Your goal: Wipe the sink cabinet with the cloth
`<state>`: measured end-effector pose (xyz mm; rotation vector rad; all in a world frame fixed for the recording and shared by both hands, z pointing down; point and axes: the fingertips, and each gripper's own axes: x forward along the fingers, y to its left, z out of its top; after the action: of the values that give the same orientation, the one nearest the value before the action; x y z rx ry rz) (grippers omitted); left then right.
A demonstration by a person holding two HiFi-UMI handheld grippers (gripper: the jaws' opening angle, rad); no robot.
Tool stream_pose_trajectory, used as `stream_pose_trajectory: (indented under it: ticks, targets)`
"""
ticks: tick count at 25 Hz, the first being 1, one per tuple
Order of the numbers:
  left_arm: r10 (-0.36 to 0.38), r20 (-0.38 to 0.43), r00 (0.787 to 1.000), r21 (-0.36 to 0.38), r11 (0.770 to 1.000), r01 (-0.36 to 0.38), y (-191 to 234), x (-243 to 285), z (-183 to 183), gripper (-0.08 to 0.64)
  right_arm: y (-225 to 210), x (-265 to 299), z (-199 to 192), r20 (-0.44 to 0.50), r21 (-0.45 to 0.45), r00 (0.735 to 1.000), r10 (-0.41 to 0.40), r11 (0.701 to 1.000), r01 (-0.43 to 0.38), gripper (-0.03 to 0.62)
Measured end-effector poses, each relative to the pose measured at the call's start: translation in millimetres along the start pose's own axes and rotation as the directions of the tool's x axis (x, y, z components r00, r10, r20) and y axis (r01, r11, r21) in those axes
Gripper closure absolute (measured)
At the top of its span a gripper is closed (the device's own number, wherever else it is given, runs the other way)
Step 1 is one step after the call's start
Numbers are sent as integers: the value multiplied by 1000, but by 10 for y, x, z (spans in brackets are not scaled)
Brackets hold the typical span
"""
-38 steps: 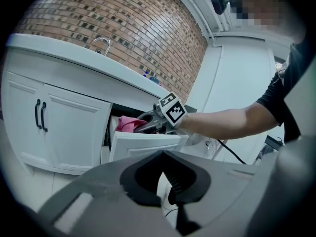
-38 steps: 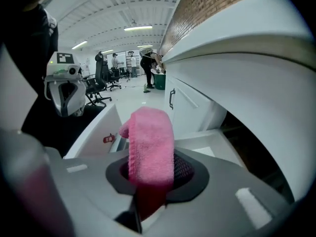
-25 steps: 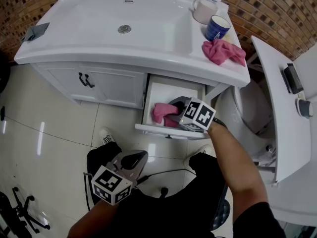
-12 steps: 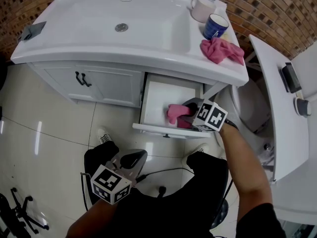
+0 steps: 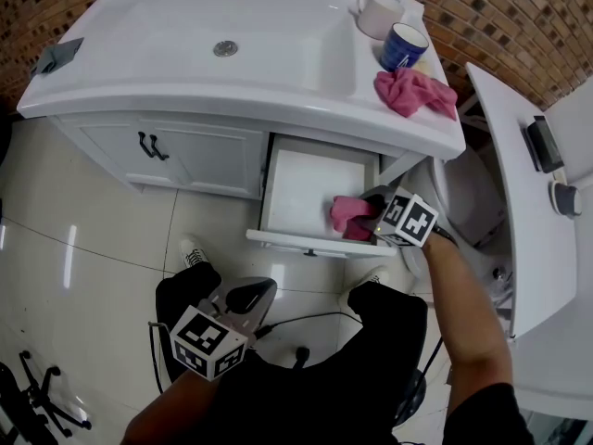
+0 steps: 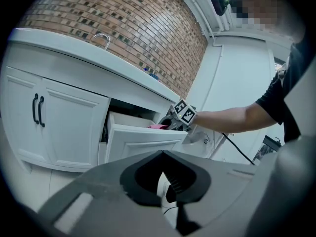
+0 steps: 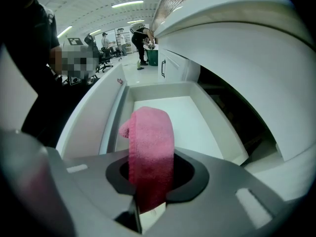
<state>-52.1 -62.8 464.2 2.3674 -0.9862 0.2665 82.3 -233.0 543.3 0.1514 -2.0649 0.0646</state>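
The white sink cabinet (image 5: 185,156) has its right drawer (image 5: 296,188) pulled out. My right gripper (image 5: 369,221) reaches into the drawer's right end, shut on a pink cloth (image 5: 348,213) that rests on the drawer floor. In the right gripper view the cloth (image 7: 150,142) stands folded up out of the right gripper (image 7: 150,194), with the white drawer floor (image 7: 197,117) beyond. My left gripper (image 5: 248,298) hangs low near the person's lap, away from the cabinet, shut with nothing in it. From the left gripper view the left gripper (image 6: 165,156) faces the drawer front (image 6: 143,139).
A second pink cloth (image 5: 415,93), a blue mug (image 5: 404,48) and a white soap bottle (image 5: 380,12) stand on the countertop's right end. The basin drain (image 5: 224,48) is at the middle. A toilet (image 5: 463,202) stands right of the drawer. Cabinet doors with black handles (image 5: 151,146) are shut.
My right gripper has slid the pink cloth rightward along the drawer floor, from its left-middle to its right end. The left gripper has stayed put.
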Motion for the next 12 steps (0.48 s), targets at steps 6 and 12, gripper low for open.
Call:
stream_pose_trajectory:
  ticks: [6, 12]
  targets:
    - [-1, -6, 1000, -4, 1000, 1, -13, -7, -17, 555, -25, -5, -28, -3, 19, 1000, 0, 1000, 0, 499]
    - [8, -8, 1000, 1, 1000, -8, 11, -44, -8, 555, -29, -34, 17, 23, 33, 1000, 7, 999, -8, 499]
